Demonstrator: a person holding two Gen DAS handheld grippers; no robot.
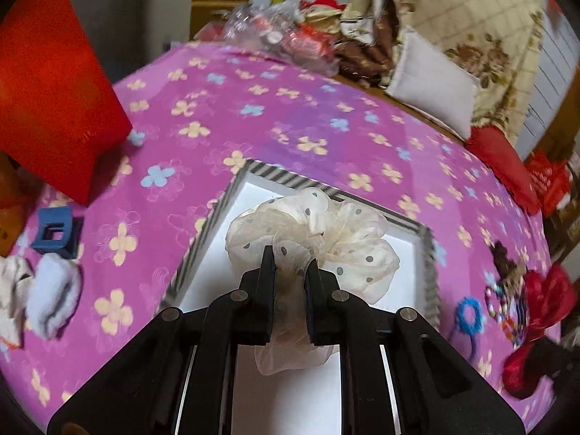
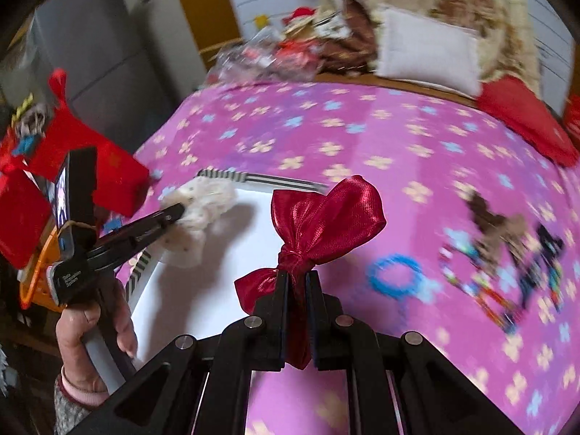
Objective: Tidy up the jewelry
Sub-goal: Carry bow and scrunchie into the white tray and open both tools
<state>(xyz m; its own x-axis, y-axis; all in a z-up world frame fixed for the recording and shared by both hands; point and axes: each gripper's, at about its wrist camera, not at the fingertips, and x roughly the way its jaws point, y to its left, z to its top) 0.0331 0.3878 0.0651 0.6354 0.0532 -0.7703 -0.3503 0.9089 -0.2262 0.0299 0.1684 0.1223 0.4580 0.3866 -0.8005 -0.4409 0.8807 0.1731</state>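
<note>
**Scrunchie and Red Bow Held Over a Striped-Rim Tray**

The cream polka-dot scrunchie (image 1: 311,232) was pinched between the pads of the left gripper (image 1: 290,264), its ruffles billowing past the fingertips toward twelve o'clock and a loose fold trailing back between the fingers. It hung above the white floor of the shallow tray (image 1: 362,380), inside the striped rim. In the right wrist view the same scrunchie (image 2: 203,206) sat at the tray's ten o'clock corner, at the tip of the left gripper (image 2: 177,214), whose handle a hand (image 2: 90,344) gripped.

The red satin bow (image 2: 326,217) was clamped at its knot by the right gripper (image 2: 297,279), one loop spreading toward one o'clock, a smaller one toward nine. It hovered over the tray's three o'clock edge, where white met bedspread.

The tray's rim (image 1: 290,177) ran at twelve o'clock and its far side at three; beyond lay open pink flowered bedspread (image 1: 290,108) toward twelve. At four o'clock of the tray lay a blue ring-shaped hair tie (image 1: 469,315), beaded strands and another red bow (image 1: 543,301). At nine o'clock sat a blue claw clip (image 1: 54,232) and a pale fluffy scrunchie (image 1: 54,297), with a red cloth (image 1: 54,101) beyond at ten.

The scrunchie looked sheer, cream, grey-dotted; the bow glossy, deep red.
</note>
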